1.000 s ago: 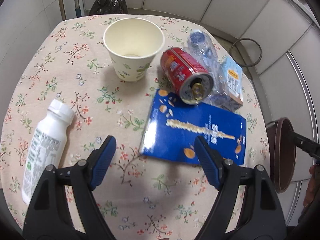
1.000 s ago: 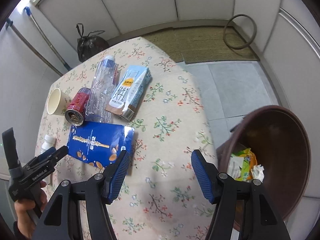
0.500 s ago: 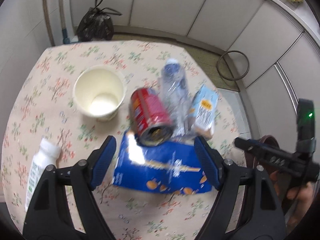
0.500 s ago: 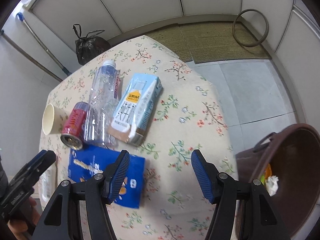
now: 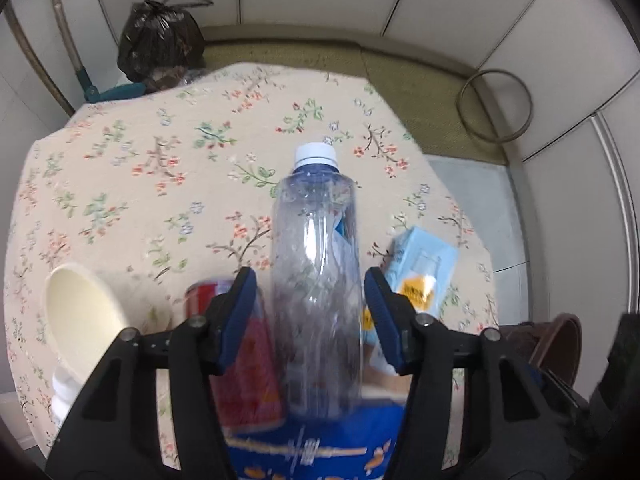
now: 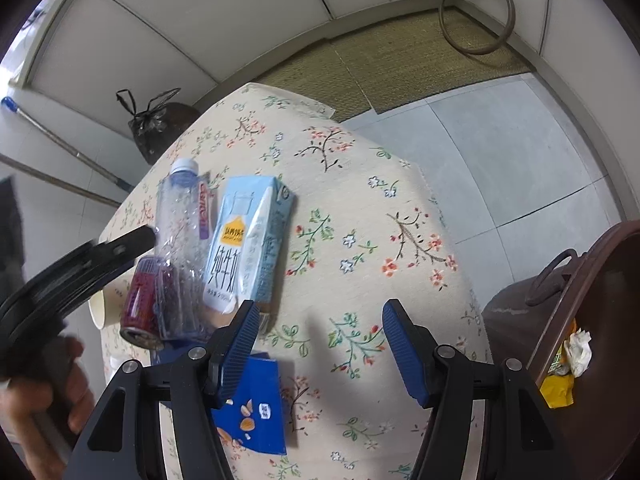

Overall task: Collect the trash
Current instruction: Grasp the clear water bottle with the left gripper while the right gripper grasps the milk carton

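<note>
On the floral surface [image 6: 360, 184], my left gripper [image 5: 310, 312] straddles the clear bottle [image 5: 316, 280].
Beside the surface I see the brown bin [image 6: 592, 320], holding wrappers. My right gripper [image 6: 316, 344] hangs spread over bare cloth. The left's blue pads are spread either side of the lying bottle, not pinching it. Milk carton [image 6: 248, 240], blue packet [image 6: 256, 412], red can [image 5: 240, 368] and paper cup [image 5: 80, 320] lie just beside it.

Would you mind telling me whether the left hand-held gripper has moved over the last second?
Yes. The left hand-held gripper has moved forward across the table, from the blue packet to straddle the clear bottle.
</note>
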The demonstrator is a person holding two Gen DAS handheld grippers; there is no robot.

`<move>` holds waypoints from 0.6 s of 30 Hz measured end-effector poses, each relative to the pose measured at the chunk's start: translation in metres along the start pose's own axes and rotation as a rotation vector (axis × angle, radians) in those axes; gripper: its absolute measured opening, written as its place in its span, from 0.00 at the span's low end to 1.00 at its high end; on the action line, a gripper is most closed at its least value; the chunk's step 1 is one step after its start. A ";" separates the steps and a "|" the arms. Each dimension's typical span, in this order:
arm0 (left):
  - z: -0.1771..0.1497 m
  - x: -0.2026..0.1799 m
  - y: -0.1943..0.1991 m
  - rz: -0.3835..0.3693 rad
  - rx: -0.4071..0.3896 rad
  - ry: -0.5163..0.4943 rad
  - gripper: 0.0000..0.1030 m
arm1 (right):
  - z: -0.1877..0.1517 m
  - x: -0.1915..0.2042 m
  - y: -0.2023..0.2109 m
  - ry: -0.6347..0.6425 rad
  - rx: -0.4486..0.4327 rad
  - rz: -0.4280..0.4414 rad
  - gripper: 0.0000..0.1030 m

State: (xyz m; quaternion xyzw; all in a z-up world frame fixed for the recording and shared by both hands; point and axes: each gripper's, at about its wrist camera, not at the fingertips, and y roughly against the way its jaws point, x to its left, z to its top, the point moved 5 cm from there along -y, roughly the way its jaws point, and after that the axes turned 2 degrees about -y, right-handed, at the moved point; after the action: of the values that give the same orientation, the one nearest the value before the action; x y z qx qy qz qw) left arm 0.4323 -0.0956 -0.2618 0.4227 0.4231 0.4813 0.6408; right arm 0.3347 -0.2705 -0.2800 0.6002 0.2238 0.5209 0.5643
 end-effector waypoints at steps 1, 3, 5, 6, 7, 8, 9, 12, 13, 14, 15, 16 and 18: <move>0.002 0.000 -0.008 0.003 0.022 0.010 0.54 | 0.001 0.000 -0.001 0.002 -0.001 0.000 0.63; 0.004 -0.001 -0.016 -0.012 0.048 0.025 0.53 | 0.002 -0.001 -0.002 0.009 -0.002 -0.004 0.63; 0.006 -0.001 -0.019 -0.014 0.046 0.032 0.53 | 0.005 -0.001 -0.006 0.013 0.001 -0.008 0.63; 0.007 -0.001 -0.019 -0.013 0.041 0.027 0.53 | 0.007 0.000 -0.008 0.015 0.003 -0.009 0.63; 0.007 -0.002 -0.018 -0.014 0.037 0.023 0.52 | 0.009 0.001 -0.010 0.017 0.003 -0.009 0.63; 0.006 -0.002 -0.015 -0.019 0.027 0.021 0.52 | 0.009 0.002 -0.011 0.020 0.004 -0.010 0.63; 0.005 -0.002 -0.012 -0.026 0.016 0.020 0.52 | 0.011 0.004 -0.012 0.025 0.004 -0.011 0.63; 0.004 -0.003 0.010 -0.070 -0.041 0.023 0.51 | 0.013 0.010 -0.015 0.032 0.001 0.001 0.63; 0.004 -0.003 0.020 -0.089 -0.067 0.024 0.51 | 0.014 0.012 -0.016 0.029 0.004 0.008 0.63; 0.003 -0.004 0.033 -0.110 -0.095 0.019 0.51 | 0.014 0.013 -0.019 0.028 0.005 0.014 0.63; 0.001 -0.005 0.045 -0.126 -0.122 0.015 0.51 | 0.015 0.016 -0.021 0.028 0.008 0.021 0.63; -0.002 -0.003 0.062 -0.140 -0.160 0.010 0.51 | 0.015 0.019 -0.022 0.029 0.009 0.024 0.63; -0.005 0.001 0.086 -0.155 -0.215 -0.001 0.51 | 0.017 0.025 -0.027 0.032 0.013 0.029 0.63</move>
State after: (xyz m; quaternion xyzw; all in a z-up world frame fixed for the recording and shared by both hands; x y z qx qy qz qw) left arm 0.4055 -0.0789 -0.1811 0.3178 0.4001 0.4730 0.7178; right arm 0.3666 -0.2497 -0.2923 0.5984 0.2273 0.5373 0.5491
